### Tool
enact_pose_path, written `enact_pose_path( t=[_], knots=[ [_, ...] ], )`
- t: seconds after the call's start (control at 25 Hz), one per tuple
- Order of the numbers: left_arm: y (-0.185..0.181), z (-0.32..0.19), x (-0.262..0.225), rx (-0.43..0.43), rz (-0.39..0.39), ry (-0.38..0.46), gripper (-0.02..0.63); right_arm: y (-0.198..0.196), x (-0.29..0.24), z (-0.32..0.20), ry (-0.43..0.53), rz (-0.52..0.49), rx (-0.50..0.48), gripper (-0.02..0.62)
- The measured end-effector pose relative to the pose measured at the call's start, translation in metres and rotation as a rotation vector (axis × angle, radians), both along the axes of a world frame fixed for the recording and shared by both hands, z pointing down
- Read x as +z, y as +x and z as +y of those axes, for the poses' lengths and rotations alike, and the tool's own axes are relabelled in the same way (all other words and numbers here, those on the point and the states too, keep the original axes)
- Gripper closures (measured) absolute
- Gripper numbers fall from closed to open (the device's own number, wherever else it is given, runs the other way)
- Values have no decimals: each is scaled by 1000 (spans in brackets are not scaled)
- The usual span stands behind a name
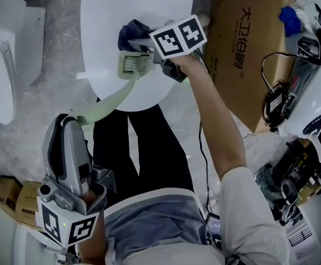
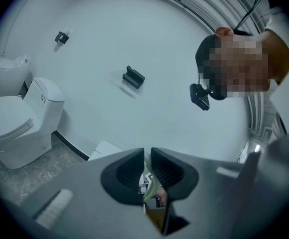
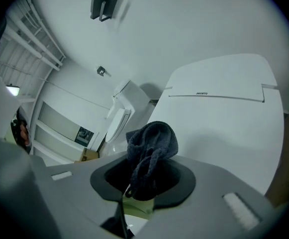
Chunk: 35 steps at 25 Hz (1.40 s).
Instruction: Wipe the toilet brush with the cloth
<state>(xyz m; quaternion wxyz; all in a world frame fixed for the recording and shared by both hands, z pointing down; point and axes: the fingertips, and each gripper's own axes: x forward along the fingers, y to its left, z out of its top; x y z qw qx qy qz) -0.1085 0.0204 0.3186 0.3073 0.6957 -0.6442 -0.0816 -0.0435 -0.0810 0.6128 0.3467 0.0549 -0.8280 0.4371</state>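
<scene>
Left tool (image 1: 67, 121) (image 2: 147, 159): jaws nearly together, pinching the thin end of the brush (image 1: 132, 65) (image 2: 152, 185) handle. The handle slants up from that tool and crosses the front edge of the toilet lid (image 1: 108, 15) (image 3: 224, 118).

Brush (image 3: 139, 209): pale green, with its head held over the front half of the lid.

Right tool (image 1: 142, 44) (image 3: 143, 179): jaws pinching a bunched dark cloth (image 1: 131, 31) (image 3: 151, 142). The cloth sticks out past the jaw tips and sits against the far side of the brush head; contact is likely but not certain.

Box (image 1: 243, 43): cardboard, just right of the toilet.
</scene>
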Motion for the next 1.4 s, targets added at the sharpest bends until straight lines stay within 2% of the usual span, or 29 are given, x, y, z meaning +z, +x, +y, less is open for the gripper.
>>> enact_pose_path(
  t=[0.36,0.8,1.04,1.28,1.4],
  knots=[
    [-3,-3,0,-4,-4,-2,606,26,5,-1,-49,-17,99,492],
    [-4,-12,1,-1,-9,-5,606,72,38,-2,-94,44,201,492],
    [-3,-15,1,-4,-1,-6,606,87,54,1,-67,75,237,492],
    [-2,-16,2,-7,-10,-7,606,100,65,7,-91,72,307,492],
    [1,-19,2,-7,10,2,606,105,68,10,-105,67,338,492]
  ],
)
